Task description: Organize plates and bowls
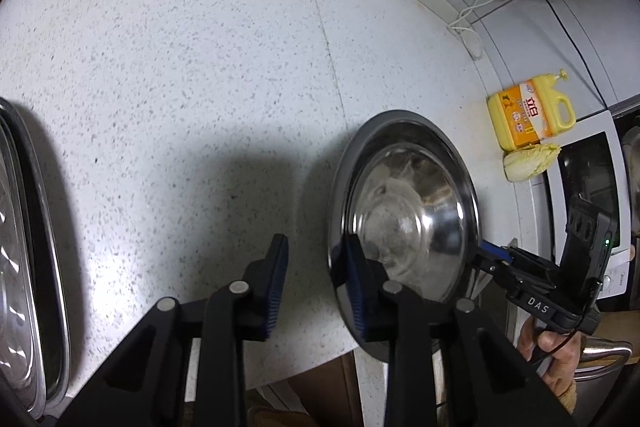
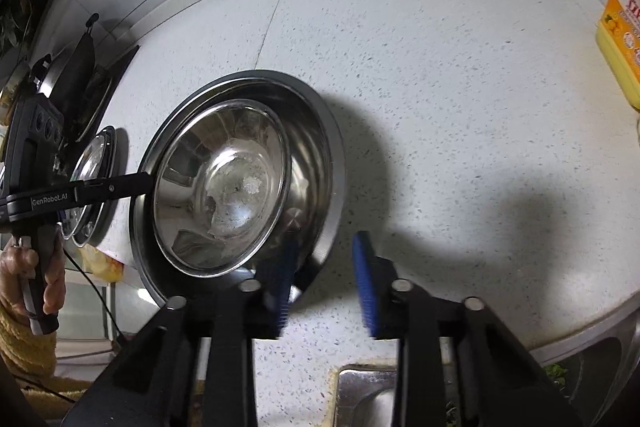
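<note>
the steel bowl (image 1: 404,211) sits on the speckled white tabletop (image 1: 180,67), close to its front edge. in the right wrist view it shows as two nested pieces, a smaller shiny bowl (image 2: 224,183) lying inside a wider, darker steel bowl (image 2: 316,155); the inner one leans toward the left side of the outer one.

the left gripper (image 1: 316,283) is spread wide, its blue-padded fingers (image 1: 278,283) apart. one pad lies over the near left rim of the steel bowl, the other over bare tabletop to the left of the bowl. whether the pad touches the rim cannot be told. nothing is held between the pads.

the right gripper (image 2: 324,279) is also spread, with one blue finger (image 2: 366,279) over the tabletop just right of the steel bowl and the other, blurred, at the bowl's near right rim. it clamps nothing.

left of the steel bowl, at the frame edge of the left wrist view, lies a steel tray (image 1: 24,247) on the tabletop. behind and to the right of the bowl stand a yellow detergent jug (image 1: 528,115) and a pale cabbage (image 1: 528,163) just in front of it, near the wall. a glass lid (image 2: 94,183) rests left of the bowl in the right wrist view.
</note>
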`<state>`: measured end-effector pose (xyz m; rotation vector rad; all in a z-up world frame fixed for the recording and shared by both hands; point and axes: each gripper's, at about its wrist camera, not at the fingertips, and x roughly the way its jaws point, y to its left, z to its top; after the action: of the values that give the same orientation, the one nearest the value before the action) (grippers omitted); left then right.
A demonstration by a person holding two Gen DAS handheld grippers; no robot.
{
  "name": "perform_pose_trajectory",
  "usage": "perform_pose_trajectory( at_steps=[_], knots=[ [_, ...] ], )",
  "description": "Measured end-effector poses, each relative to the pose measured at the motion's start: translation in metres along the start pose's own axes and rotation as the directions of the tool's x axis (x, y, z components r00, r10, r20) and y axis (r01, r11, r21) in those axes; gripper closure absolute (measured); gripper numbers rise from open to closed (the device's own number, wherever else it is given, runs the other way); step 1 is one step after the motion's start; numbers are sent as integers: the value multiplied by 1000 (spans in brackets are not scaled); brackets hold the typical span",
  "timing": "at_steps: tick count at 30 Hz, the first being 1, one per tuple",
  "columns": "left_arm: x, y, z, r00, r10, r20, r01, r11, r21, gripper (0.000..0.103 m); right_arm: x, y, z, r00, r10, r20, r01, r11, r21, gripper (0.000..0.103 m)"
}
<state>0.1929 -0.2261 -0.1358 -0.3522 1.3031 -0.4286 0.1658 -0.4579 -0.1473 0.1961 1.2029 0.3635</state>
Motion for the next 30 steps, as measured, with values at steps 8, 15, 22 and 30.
perform_pose_trajectory(
  at_steps=[8,15,22,30],
  knots=[
    [9,5,7,993,-115,-24,113,991,-71,93,8,-4,6,999,13,-30,-12,1000,22,88],
    [11,7,7,992,-124,-33,120,988,-101,93,1,-10,5,999,29,-30,-27,998,57,89],
    [2,-3,6,991,-133,-15,131,988,-87,93,-10,-15,8,1000,29,-11,-28,997,71,89],
    [-52,18,6,987,-144,71,150,985,-84,93,-28,11,19,999,28,28,-29,999,37,89]
  ],
)
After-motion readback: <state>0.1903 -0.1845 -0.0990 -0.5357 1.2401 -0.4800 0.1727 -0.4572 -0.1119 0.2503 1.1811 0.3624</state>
